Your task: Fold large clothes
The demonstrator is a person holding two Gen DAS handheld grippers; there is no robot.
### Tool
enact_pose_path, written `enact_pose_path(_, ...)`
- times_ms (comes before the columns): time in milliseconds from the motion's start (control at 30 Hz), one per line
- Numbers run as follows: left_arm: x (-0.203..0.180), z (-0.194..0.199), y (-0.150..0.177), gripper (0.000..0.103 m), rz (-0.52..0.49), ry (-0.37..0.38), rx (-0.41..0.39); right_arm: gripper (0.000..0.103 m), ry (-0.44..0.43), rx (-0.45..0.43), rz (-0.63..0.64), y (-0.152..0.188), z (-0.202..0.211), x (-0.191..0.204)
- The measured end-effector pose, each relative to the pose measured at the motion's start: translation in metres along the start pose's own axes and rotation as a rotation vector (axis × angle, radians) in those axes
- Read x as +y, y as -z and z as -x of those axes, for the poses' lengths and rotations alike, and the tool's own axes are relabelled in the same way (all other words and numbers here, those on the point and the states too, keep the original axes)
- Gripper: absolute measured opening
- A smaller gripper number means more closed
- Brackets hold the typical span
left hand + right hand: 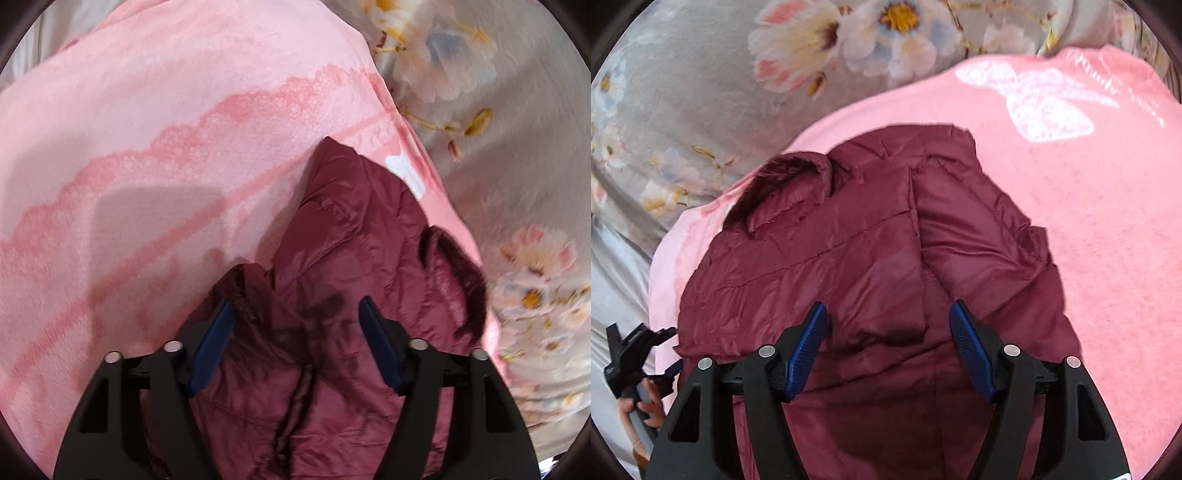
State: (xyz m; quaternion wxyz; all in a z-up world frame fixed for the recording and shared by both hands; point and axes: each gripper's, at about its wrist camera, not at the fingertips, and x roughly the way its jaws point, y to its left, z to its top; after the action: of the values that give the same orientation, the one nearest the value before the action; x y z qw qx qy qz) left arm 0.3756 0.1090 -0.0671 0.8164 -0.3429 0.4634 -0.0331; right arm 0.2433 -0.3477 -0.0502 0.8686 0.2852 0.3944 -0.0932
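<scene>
Currently hovering both claws over the maroon puffer jacket [871,266], which is lying bunched on the pink blanket [1089,229], centre to lower half of both wrist views. Left claw [295,343]: jaws standing partly open, straddling a crumpled fold of jacket at lower centre; blue pads [212,343] are sitting either side of the fabric with a gap showing, so not gripping anything. Right claw [888,347]: jaws standing wide, jacket panel lying below and between them, pads clear of it, holding nothing. Jacket collar [790,184] is curling up toward the upper left of the right view. Grey floral sheet [683,110] is filling the upper left. My left hand [642,410] is showing at the lower left edge.
</scene>
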Motion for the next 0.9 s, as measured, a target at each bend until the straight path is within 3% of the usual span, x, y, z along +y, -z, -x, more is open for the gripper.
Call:
enact_pose_path(33, 0.0, 0.0, -0.003, 0.041, 0.015, 0.018, 0.014, 0.054, 0.002, 0.013, 0.006, -0.002, -0.006, 0.0)
enact_pose_path(67, -0.001, -0.001, -0.004, 0.024, 0.02, 0.026, 0.025, 0.025, -0.003, 0.016, 0.012, -0.001, -0.009, 0.004)
enact_pose_path(100, -0.002, -0.003, -0.007, 0.008, 0.022, 0.029, 0.035, 0.012, -0.008, 0.02, 0.021, -0.002, -0.01, 0.007)
enact_pose_path(133, -0.005, -0.003, -0.01, 0.006, 0.013, 0.031, 0.039, 0.007, -0.034, 0.019, 0.029, -0.007, -0.007, 0.011)
enact_pose_path(267, -0.015, 0.026, -0.015, 0.001, -0.05, 0.072, -0.044, 0.005, -0.135, -0.151, 0.077, -0.027, 0.05, 0.029)
enact_pose_path(333, -0.015, 0.042, -0.008, 0.001, -0.098, 0.069, -0.092, 0.004, -0.139, -0.216, 0.127, -0.024, 0.075, 0.033)
enact_pose_path(500, 0.004, 0.005, 0.014, 0.0, -0.134, -0.061, -0.029, 0.004, 0.042, -0.079, 0.221, 0.005, 0.03, 0.027)
enact_pose_path(700, 0.014, -0.004, 0.022, 0.001, -0.178, -0.087, -0.033, 0.003, 0.069, 0.007, 0.197, 0.037, 0.0, 0.003)
enact_pose_path(900, -0.006, -0.008, 0.037, 0.001, -0.35, -0.235, -0.112, 0.003, 0.057, 0.024, 0.199, 0.037, -0.005, -0.004)
